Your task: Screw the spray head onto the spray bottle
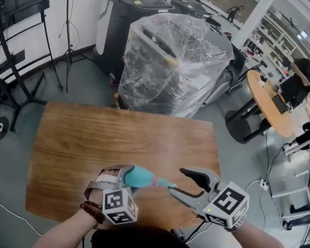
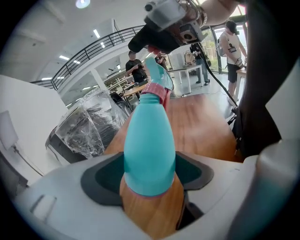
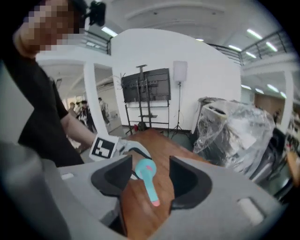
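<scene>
Clamped at its base in the left gripper (image 1: 121, 176), the spray bottle (image 1: 140, 177) points rightward across the lower frame, its spray head (image 1: 165, 183) just short of the right gripper (image 1: 177, 182), whose jaws stand apart and empty.

A brown wooden table (image 1: 115, 138) stands on a grey floor (image 1: 77, 79). Just beyond its far edge sits a bulky load wrapped in clear plastic film (image 1: 172, 62), with two dark lidded machines (image 1: 131, 13) behind it against the white wall. To the left a black wheeled stand (image 1: 19, 51) carries a dark screen, with a thin tripod (image 1: 69, 40) beside it. Off to the right is a round orange-topped table (image 1: 267, 102), with a person in black (image 1: 303, 76) standing at its far side. A railed upper gallery (image 2: 93, 50) runs above the room
</scene>
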Tool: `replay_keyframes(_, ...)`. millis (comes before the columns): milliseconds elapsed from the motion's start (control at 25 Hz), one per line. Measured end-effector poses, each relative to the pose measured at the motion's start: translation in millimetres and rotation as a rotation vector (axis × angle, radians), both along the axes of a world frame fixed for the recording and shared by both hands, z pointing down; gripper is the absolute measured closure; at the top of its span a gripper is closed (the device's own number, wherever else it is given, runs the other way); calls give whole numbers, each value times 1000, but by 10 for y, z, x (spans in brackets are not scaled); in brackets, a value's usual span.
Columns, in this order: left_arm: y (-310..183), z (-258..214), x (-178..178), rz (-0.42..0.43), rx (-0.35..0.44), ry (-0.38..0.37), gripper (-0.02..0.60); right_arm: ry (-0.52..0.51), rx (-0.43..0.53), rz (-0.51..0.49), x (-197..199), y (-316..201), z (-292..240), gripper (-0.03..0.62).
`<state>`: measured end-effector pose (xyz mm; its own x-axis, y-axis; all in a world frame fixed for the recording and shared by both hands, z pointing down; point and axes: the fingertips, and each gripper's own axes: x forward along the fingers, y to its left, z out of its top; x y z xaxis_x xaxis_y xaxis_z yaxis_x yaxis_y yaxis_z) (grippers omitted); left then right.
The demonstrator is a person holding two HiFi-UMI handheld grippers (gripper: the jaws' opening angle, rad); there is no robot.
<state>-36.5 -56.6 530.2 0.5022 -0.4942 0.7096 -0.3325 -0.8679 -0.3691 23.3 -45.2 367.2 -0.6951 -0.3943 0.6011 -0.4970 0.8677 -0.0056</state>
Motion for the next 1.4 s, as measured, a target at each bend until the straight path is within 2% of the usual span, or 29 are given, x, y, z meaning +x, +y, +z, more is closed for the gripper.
replay_keyframes(120,49,-61,50,27,-9,46,217,236,144,-203,-46,178,197,361)
replay_keyframes(200,91,-88,101,44,-21,79,216,311,178,-282,-136,270,340,361)
replay_keyframes(400,197,-134,223,71,-47,127,217,369,177,-322,-243,314,545,386)
replay_keyframes(480,221,-125,241,73,-53,129,218,383,189,-318,-230,301,574,477)
replay_keyframes(560,227,-102,233,69,-57,125,218,385,189,-314,-227,292,599,477)
replay_keyframes(680,233,-68,206,74,-40,80,218,427,215,-342,-200,317,666,479)
replay_keyframes(880,223,-50,198,99,-7,-17,218,659,370,-506,-195,375,712,480)
replay_keyframes(1120,276,32,222,129,-54,-83,218,891,551,-706,-150,422,835,480)
replay_keyframes(1280,310,51,203,149,-85,-115,219,953,708,-796,-267,420,812,480)
replay_keyframes(1400,313,50,194,130,-99,-109,221,989,717,-807,-266,413,851,479)
